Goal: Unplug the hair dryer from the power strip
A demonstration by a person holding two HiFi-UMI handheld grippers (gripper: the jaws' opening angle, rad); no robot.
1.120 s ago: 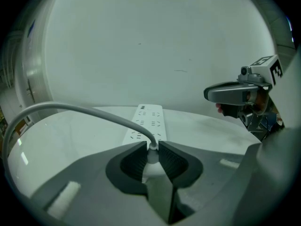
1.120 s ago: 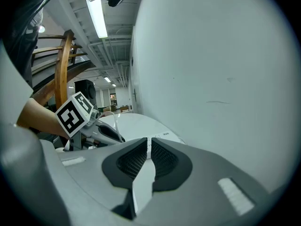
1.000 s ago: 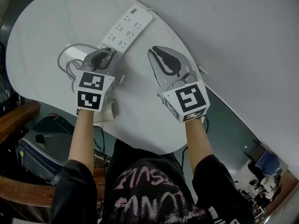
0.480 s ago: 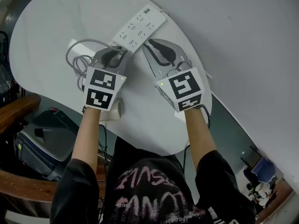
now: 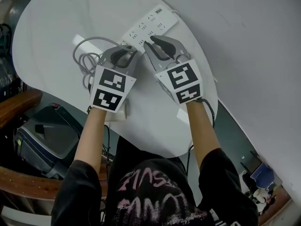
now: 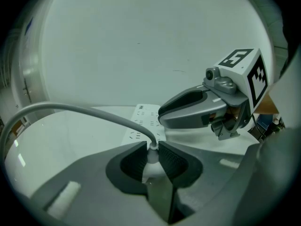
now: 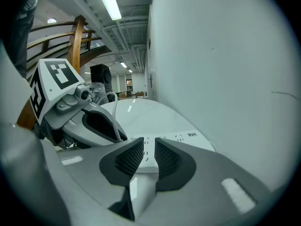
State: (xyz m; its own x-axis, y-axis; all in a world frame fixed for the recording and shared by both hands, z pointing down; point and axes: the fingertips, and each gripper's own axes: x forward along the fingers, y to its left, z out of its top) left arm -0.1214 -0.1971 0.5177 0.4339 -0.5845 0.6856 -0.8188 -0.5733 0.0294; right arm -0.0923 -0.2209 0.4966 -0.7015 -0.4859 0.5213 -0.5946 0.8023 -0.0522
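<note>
Clamping the plug (image 6: 153, 162) in the left claw (image 6: 151, 147), shut tight on it, at the near end of the power strip (image 5: 153, 23), upper centre of head view. Trailing the cord (image 6: 84, 110) off to frame left, toward loose loops on the surface (image 5: 56, 27). Not seeing whether the prongs are seated or already out.

Holding the right claw (image 7: 149, 149) at a narrow gap, nothing between, just beside the left one and over the strip's near end. Probably bracing the strip, but not confirming contact from these views.

Seeing only a pale bit of what is probably the hair dryer (image 5: 118, 115), tucked under the left claw, lower left of centre, near the surface edge.

Flagging risks:
- Dragging or lifting the strip with the plug, if it is not pinned before pulling.
- Pulling off-axis, binding or bending the prongs.
- Slipping from plug body onto cord, straining the joint.
- Knocking the claws together, working this close.
- Snagging the loops, tugging the dryer toward the edge.
</note>
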